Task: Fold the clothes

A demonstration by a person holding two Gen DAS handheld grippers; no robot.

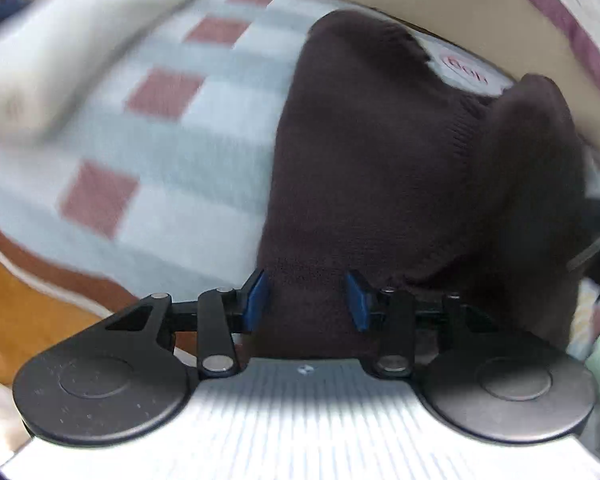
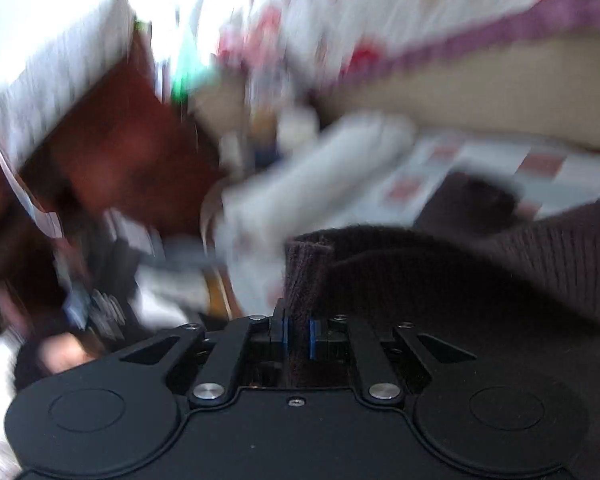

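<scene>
Dark knit garment (image 1: pixel 380 160), two grippers (image 1: pixel 306 300) (image 2: pixel 298 338) clamping

A home bedroom: a bed (image 1: pixel 440 8) covered with a pale blue blanket with red squares (image 1: pixel 172 132), a floral quilt (image 2: pixel 380 12) bunched along its far edge.

my left claw (image 1: pixel 306 300): matt black plastic, blue pads, bright metal pins | my right claw (image 2: pixel 297 338): same matt black | sweater (image 1: pixel 380 160): dark brown knit, ribbed, fuzzy | bed cover (image 1: pixel 188 152): soft checked cloth, blue, grey, dull red
</scene>
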